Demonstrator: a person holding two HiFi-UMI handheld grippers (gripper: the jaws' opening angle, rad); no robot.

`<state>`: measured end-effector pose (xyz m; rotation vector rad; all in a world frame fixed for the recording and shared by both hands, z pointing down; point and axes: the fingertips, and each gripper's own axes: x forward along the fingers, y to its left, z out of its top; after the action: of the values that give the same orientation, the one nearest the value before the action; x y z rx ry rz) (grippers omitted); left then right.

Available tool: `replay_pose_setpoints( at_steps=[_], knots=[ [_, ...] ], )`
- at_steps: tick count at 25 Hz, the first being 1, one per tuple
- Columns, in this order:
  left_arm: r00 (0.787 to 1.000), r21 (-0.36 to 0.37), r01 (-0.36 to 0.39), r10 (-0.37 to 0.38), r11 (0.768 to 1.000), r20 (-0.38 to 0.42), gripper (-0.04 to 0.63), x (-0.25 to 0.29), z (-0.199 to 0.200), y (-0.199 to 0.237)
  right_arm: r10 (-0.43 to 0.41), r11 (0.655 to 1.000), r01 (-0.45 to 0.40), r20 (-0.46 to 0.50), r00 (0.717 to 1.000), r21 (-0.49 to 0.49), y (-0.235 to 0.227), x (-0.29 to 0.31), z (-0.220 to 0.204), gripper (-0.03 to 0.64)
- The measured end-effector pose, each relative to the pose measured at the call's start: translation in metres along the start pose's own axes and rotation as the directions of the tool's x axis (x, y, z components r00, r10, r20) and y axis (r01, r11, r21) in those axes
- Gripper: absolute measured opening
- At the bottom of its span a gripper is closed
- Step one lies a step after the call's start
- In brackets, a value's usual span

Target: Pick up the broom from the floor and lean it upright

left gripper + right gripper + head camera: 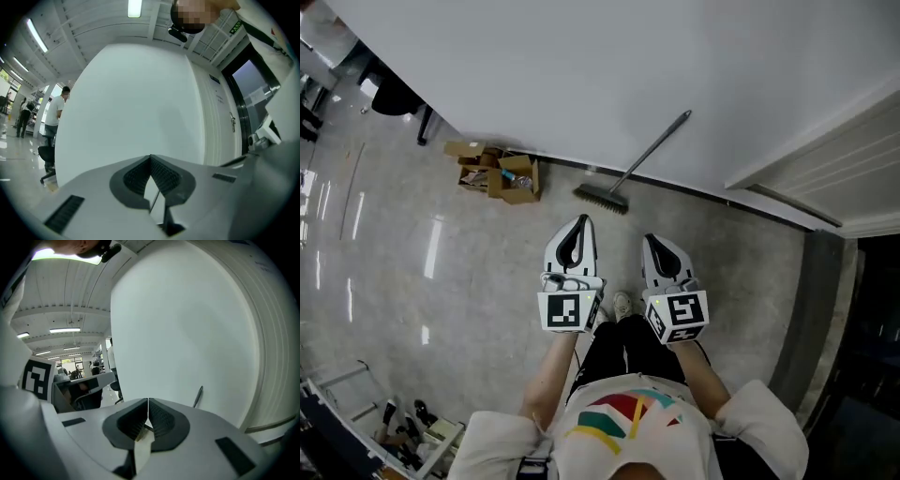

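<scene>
The broom [630, 172] stands on its dark brush head [601, 199] on the floor, its grey handle leaning up against the white wall. In the right gripper view the top of the handle [198, 396] shows against the wall. My left gripper [576, 228] and right gripper [655, 246] are held side by side in front of the person's chest, well short of the broom. Both are shut with nothing between the jaws. In the left gripper view the gripper [150, 158] faces the bare wall.
Opened cardboard boxes [495, 170] lie at the wall's foot left of the broom. A white door [225, 119] with a handle and a dark doorway [872, 356] are on the right. An office chair [394, 98] stands far left; people stand in the hall beyond [55, 110].
</scene>
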<state>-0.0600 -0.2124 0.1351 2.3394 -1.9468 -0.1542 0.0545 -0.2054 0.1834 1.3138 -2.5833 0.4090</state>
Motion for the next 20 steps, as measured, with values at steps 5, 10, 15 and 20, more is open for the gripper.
replay_pose_setpoints(
  at_steps=[5,10,15,20],
  knots=[
    [0.999,0.049,0.041,-0.042,0.998,0.025,0.044,-0.022,0.079,-0.050,-0.004,1.000,0.006,0.075,0.997,-0.019,0.000,-0.070,0.079,0.014],
    [0.992,0.100,0.119,-0.122,0.988,0.027,0.043,-0.034,0.087,-0.092,-0.062,0.997,0.068,0.143,0.988,-0.040,-0.015,-0.115,0.092,0.014],
    [0.986,0.106,0.161,-0.164,0.981,0.015,0.044,-0.043,0.087,-0.114,-0.099,0.995,0.103,0.167,0.981,-0.014,-0.023,-0.141,0.090,0.014],
    [0.984,0.111,0.176,-0.180,0.978,0.020,0.043,-0.044,0.090,-0.125,-0.119,0.993,0.121,0.172,0.978,0.004,-0.029,-0.154,0.085,0.014]
  ],
)
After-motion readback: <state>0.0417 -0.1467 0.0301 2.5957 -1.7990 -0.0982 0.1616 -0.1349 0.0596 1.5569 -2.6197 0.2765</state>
